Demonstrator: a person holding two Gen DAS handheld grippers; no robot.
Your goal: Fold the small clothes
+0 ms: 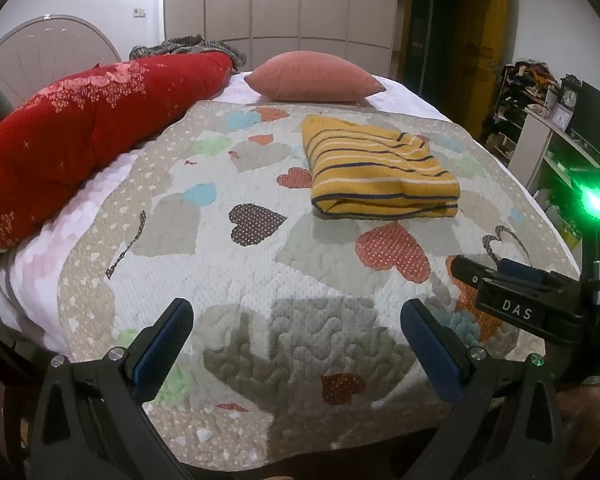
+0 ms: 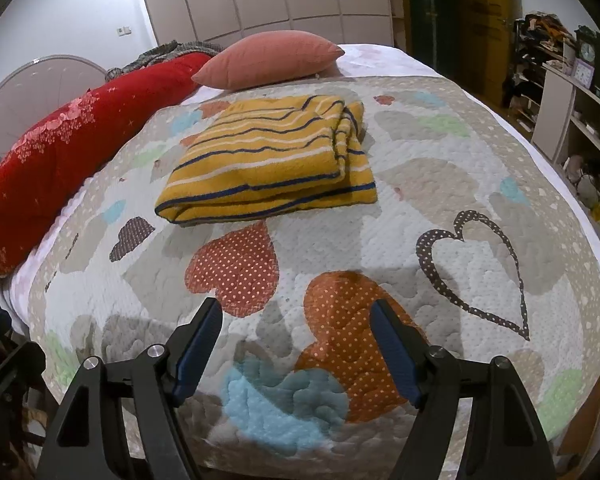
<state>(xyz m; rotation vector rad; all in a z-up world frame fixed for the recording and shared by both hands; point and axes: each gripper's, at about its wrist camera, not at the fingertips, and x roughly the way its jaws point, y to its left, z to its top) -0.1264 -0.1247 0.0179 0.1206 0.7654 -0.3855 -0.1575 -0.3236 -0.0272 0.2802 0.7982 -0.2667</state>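
Observation:
A yellow garment with dark blue and white stripes (image 1: 376, 168) lies folded into a thick rectangle on the heart-patterned quilt (image 1: 236, 288); it also shows in the right wrist view (image 2: 272, 160). My left gripper (image 1: 296, 340) is open and empty, held low over the quilt's near edge, well short of the garment. My right gripper (image 2: 296, 344) is open and empty, also near the quilt's front edge, with the garment ahead and slightly left. The right gripper's body (image 1: 512, 300) shows at the right in the left wrist view.
A pink pillow (image 1: 316, 78) lies behind the garment. A long red bolster (image 1: 84, 128) runs along the bed's left side, with a grey knitted cloth (image 1: 184, 46) behind it. Shelves with clutter (image 2: 580, 112) stand right of the bed. Wardrobe doors (image 1: 276, 0) are behind.

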